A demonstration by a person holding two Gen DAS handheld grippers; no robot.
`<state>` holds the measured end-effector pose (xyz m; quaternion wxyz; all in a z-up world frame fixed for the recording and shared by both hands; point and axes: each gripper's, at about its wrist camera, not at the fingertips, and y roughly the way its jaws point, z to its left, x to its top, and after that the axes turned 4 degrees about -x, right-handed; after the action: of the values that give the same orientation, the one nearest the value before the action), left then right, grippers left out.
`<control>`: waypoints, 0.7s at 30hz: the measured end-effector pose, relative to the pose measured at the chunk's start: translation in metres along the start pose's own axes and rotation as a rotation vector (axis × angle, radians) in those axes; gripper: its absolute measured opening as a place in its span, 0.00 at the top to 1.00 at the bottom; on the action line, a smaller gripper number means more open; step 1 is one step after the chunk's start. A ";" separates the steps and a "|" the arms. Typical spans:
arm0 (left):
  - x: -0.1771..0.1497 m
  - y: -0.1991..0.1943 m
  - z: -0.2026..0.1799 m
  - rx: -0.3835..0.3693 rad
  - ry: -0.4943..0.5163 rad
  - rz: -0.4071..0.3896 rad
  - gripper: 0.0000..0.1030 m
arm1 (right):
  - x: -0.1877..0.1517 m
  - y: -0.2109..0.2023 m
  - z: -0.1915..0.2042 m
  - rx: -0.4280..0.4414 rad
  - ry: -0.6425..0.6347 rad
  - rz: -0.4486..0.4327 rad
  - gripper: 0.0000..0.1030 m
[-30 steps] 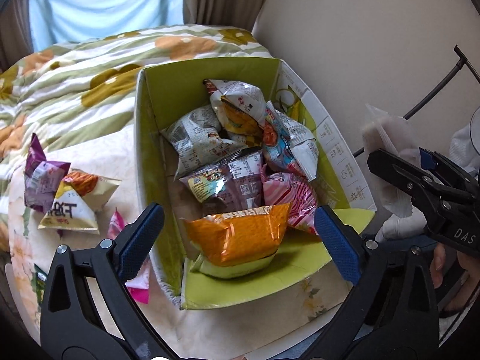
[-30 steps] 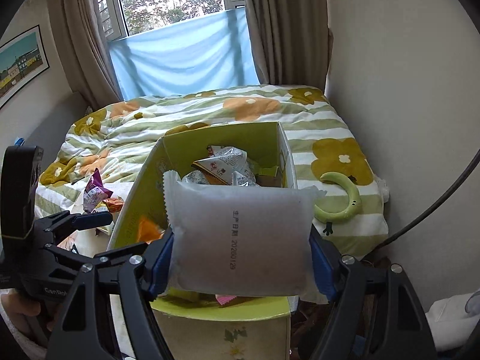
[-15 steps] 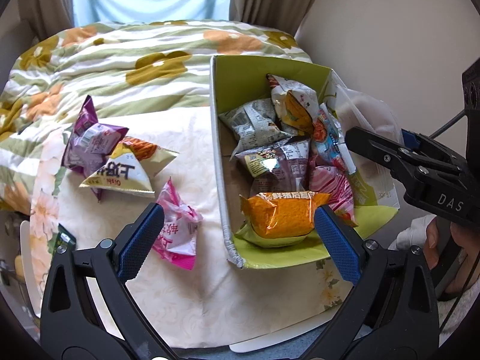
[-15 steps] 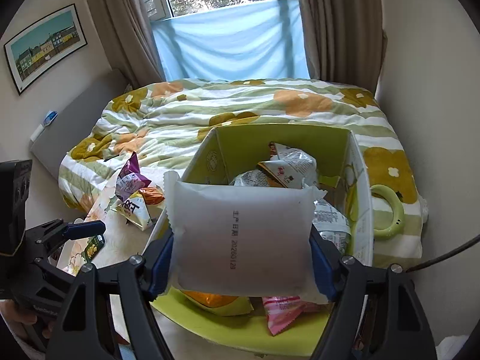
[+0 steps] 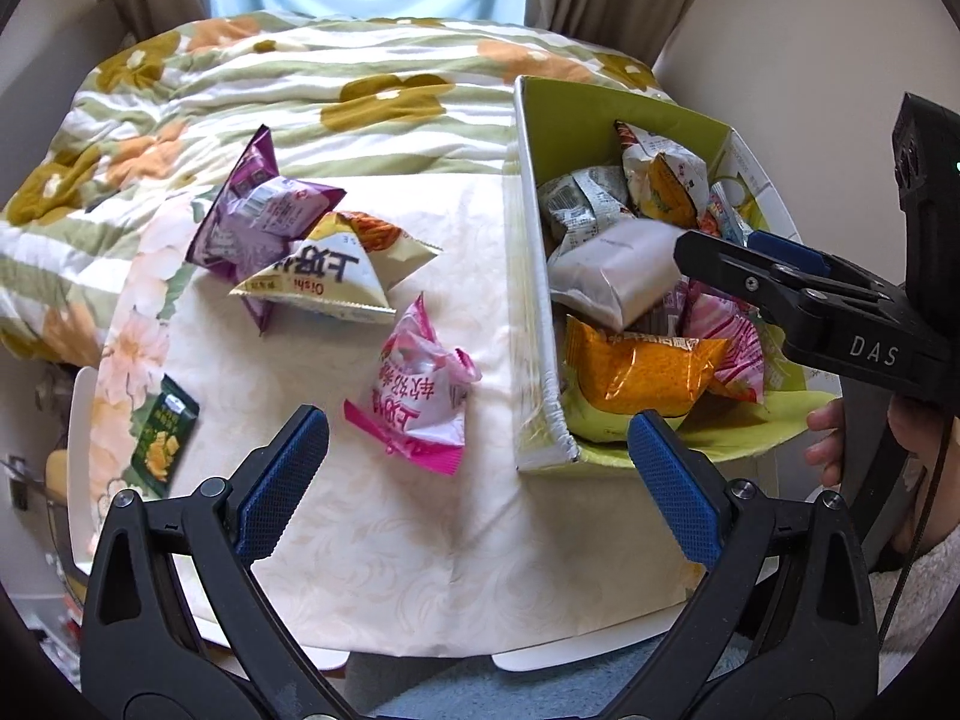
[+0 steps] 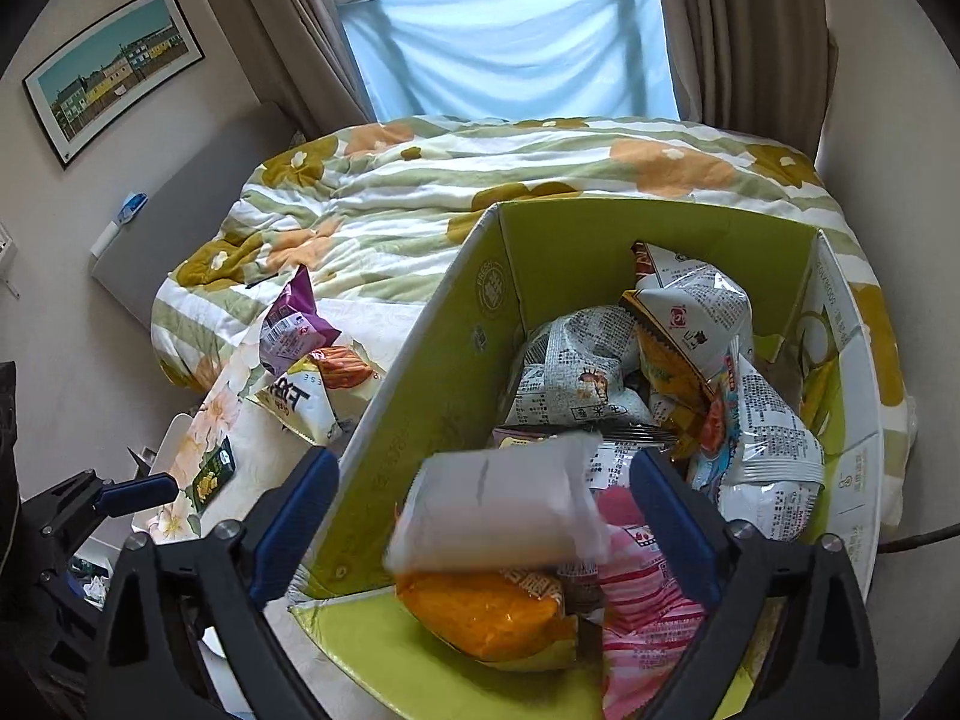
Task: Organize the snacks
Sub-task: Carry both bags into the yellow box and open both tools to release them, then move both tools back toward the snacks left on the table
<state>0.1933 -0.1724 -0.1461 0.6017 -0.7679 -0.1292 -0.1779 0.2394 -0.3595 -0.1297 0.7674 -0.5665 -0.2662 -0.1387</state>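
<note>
A green cardboard box (image 5: 534, 276) (image 6: 420, 420) holds several snack packs. A white pack (image 6: 498, 510) (image 5: 618, 276) is blurred and lies free on top of the packs, between my right gripper's spread fingers. My right gripper (image 6: 480, 516) is open above the box; it shows at the right of the left wrist view (image 5: 750, 276). My left gripper (image 5: 477, 480) is open and empty above the tablecloth. On the cloth lie a pink pack (image 5: 420, 390), a white triangular pack (image 5: 324, 282), a purple pack (image 5: 258, 216) and a small green pack (image 5: 162, 444).
The small table (image 5: 420, 540) carries a cream floral cloth and stands against a bed with a flowered quilt (image 5: 300, 90). A wall (image 5: 810, 30) stands right of the box. Curtains (image 6: 738, 30) and a window are behind the bed.
My right gripper has opened and let go of the white pack, which dropped into the box. My left gripper has moved left and back, from the box to over the loose packs.
</note>
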 end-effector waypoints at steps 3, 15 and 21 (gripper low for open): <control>-0.007 0.002 0.003 -0.009 -0.010 0.008 0.04 | -0.010 -0.004 -0.002 -0.017 -0.002 -0.006 0.01; -0.014 -0.044 0.004 0.025 0.027 -0.097 0.04 | -0.025 -0.035 0.005 -0.031 -0.027 -0.019 0.01; -0.020 -0.087 0.032 0.025 0.034 -0.178 0.04 | -0.023 -0.072 0.038 -0.067 -0.061 -0.117 0.01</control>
<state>0.1432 -0.1195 -0.0857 0.5951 -0.7428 -0.1886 -0.2420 0.1743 -0.3489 -0.0771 0.7302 -0.5793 -0.3173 -0.1746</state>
